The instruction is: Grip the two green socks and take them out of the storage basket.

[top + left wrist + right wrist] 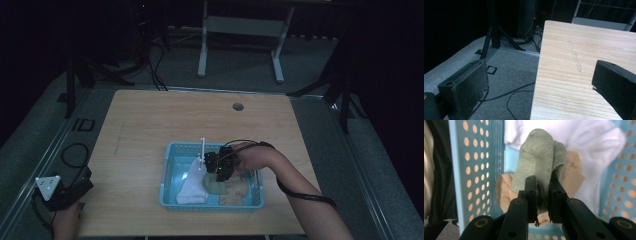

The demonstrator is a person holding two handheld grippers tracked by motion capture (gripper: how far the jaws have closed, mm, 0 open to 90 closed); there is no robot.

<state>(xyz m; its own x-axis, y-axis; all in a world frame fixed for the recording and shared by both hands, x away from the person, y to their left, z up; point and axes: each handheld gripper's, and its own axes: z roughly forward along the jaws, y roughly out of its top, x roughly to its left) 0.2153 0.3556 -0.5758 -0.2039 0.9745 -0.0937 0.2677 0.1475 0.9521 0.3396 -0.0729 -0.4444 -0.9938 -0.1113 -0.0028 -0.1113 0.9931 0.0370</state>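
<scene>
— What do you see from above?
— The right gripper (212, 162) is inside the blue basket (170, 172) near the table's front edge, over the socks.
— And the left gripper (541, 82)?
— Jaws wide apart, nothing between them, at the table's left edge.
— The right gripper's own view?
— Jaws clamped on a green sock (540, 167), above the basket floor.

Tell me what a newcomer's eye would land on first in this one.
Probably the blue basket near the wooden table's front edge, bright against the dim room. Over it the right gripper is shut on a green sock, above a white sock and a tan one.
</scene>
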